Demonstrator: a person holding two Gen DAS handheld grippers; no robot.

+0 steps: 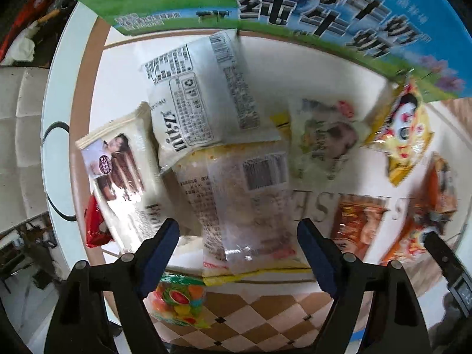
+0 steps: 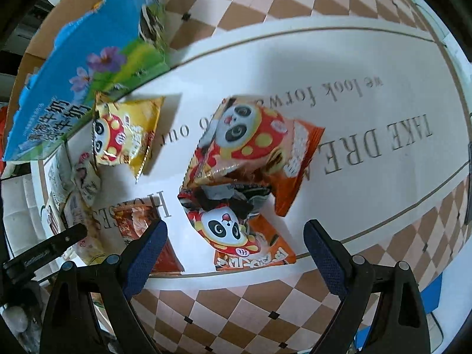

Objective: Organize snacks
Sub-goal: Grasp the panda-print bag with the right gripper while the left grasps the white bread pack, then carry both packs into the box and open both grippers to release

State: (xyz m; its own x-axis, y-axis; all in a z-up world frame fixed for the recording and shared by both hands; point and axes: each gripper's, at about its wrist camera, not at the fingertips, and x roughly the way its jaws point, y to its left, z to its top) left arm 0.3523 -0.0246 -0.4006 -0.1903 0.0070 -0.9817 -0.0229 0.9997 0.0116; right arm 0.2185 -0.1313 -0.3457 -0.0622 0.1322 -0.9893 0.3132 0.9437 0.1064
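Snacks lie scattered over a tablecloth [image 2: 368, 67] printed with lettering at its middle and brown checks along its edges, and a blue milk carton [image 1: 206, 3] stands at the far edge beside them.

Left gripper [image 1: 239, 233] points nearly straight down with its jaws apart, nothing pressed between the blue pads. Below it lies a clear-wrapped pastry packet [image 1: 250, 206], partly covered by a white packet [image 1: 194, 94] that overlaps its far end; a cream biscuit packet [image 1: 124, 177] sits just beside them, toward the cloth's left edge.

Right gripper [image 2: 236, 236] also hangs jaws wide and empty, over a heap of orange panda bags. The nearest orange panda bag [image 2: 239, 236] lies close to the cloth's near edge, with a second orange panda bag [image 2: 253, 144] leaning on it. A yellow panda bag [image 2: 126, 135] rests near the carton.

Risks, as a judgement: the packets overlap, so closing on the pastry packet could drag the white packet along or pinch both at once. The puffed, slick panda bags may squirt out of the pads or burst if squeezed hard. Lifting the nearest orange bag could tip its neighbour, and both tools work close enough to collide.
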